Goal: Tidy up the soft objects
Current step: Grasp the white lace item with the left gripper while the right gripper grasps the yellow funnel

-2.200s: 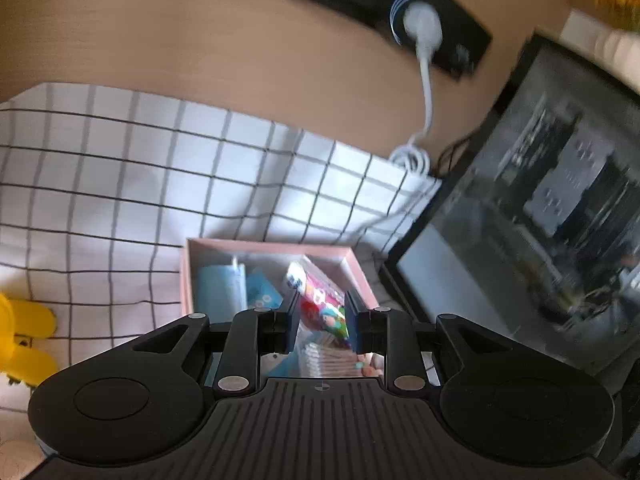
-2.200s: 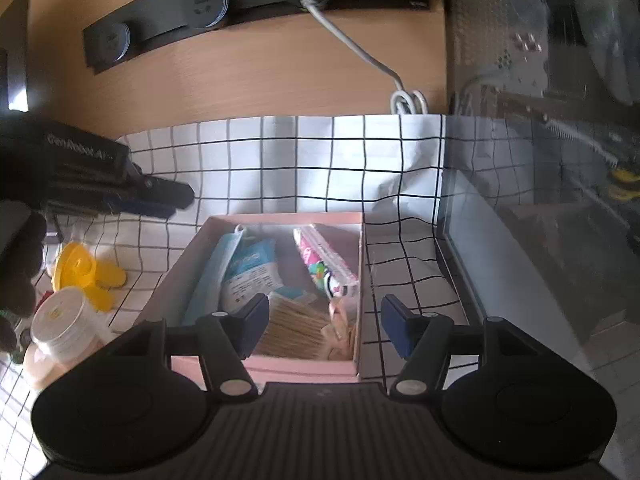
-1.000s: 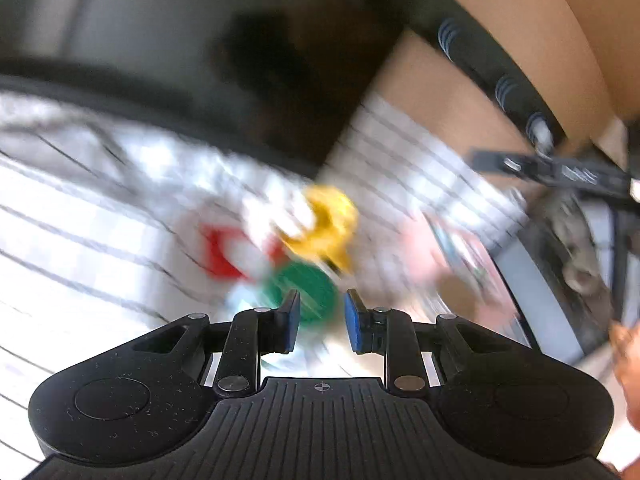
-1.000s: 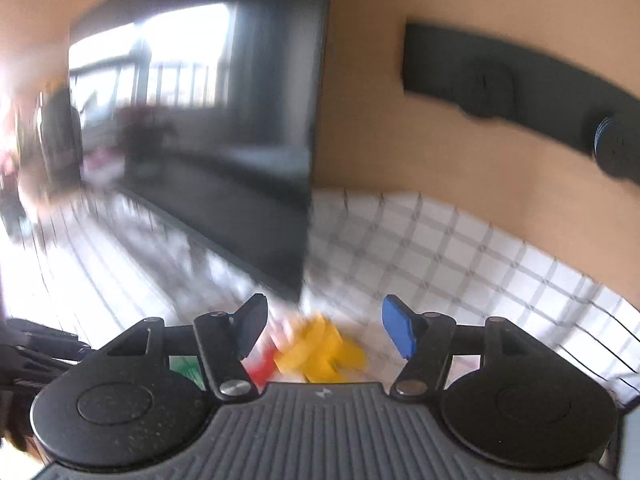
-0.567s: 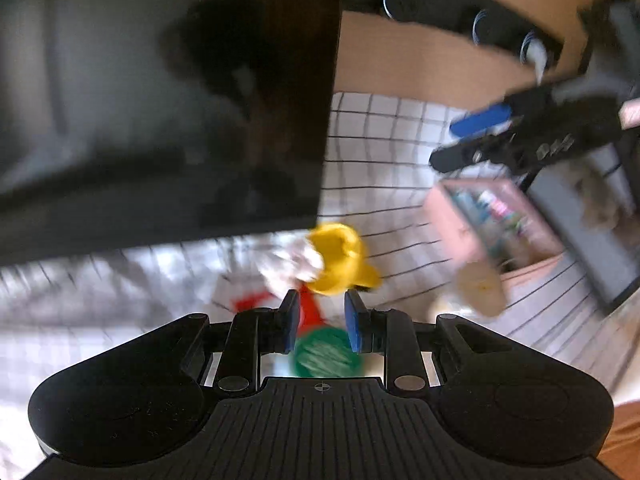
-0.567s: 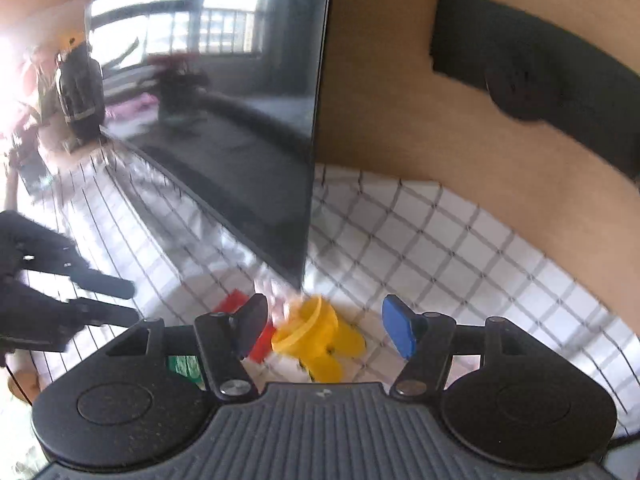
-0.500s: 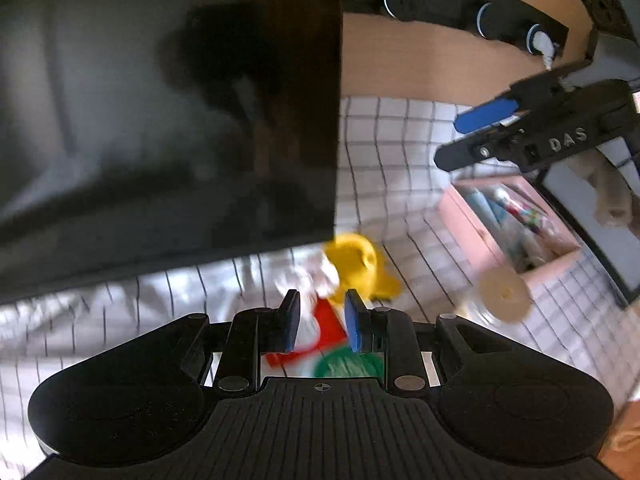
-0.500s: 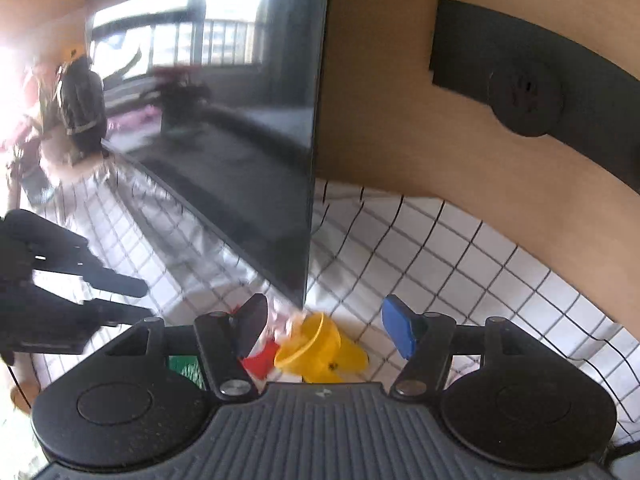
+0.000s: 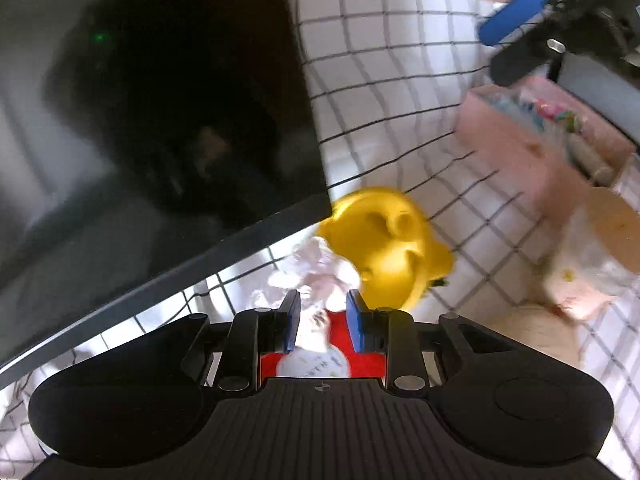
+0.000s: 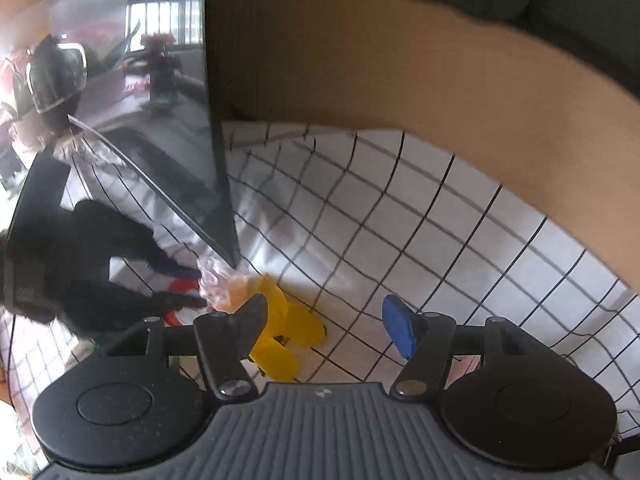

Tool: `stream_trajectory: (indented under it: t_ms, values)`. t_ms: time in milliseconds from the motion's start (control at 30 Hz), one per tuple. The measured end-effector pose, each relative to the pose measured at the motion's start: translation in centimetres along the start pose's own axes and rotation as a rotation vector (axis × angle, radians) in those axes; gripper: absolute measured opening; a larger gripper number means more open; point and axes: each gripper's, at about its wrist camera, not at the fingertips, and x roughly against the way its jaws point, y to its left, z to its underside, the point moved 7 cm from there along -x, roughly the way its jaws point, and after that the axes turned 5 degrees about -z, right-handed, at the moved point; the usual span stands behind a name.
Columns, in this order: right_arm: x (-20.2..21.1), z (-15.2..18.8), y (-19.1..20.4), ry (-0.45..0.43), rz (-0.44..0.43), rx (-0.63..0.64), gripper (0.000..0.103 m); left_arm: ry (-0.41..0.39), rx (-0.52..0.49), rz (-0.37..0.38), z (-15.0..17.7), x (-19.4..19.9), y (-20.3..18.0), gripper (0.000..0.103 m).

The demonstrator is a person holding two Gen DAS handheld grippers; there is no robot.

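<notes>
No writing can be read here. The white disc point(image 9: 316, 366) on the red packet point(image 9: 360, 364) near the left gripper's fingers carries a row of small marks, too blurred to make out, and nothing else in either view shows letters or numbers.

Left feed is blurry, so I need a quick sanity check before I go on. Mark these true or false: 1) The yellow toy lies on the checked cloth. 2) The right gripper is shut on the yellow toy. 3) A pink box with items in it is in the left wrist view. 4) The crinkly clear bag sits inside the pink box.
1) True: the yellow toy lies on the checked cloth.
2) False: the right gripper is open and holds nothing.
3) True: the pink box shows at the right.
4) False: the crinkly clear bag lies on the cloth beside the toy, ahead of the opening left gripper.
</notes>
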Motion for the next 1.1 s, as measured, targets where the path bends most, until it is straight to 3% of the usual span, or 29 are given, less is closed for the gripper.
stream_trajectory:
  t_ms: [267,567,733,867,1100]
  values:
    - [-3.3,2.0,-0.8,0.072,-0.027,-0.025,0.064,0.051,0.082,-0.007,1.0,-3.9,2.4,0.029]
    - [-4.0,2.1,-0.8,0.087,-0.043,-0.036,0.064,0.072,0.246,0.058,2.5,-4.1,4.0,0.029]
    - [-4.1,2.3,-0.5,0.095,-0.049,-0.031,0.064,0.072,0.212,0.032,2.3,-3.7,3.9,0.028]
    - [-4.2,2.3,-0.3,0.092,-0.047,-0.033,0.064,0.045,0.164,0.007,2.1,-3.6,2.8,0.015]
    - [-4.7,1.7,0.2,0.086,-0.073,-0.078,0.064,-0.020,0.173,-0.018,2.4,0.5,3.4,0.012]
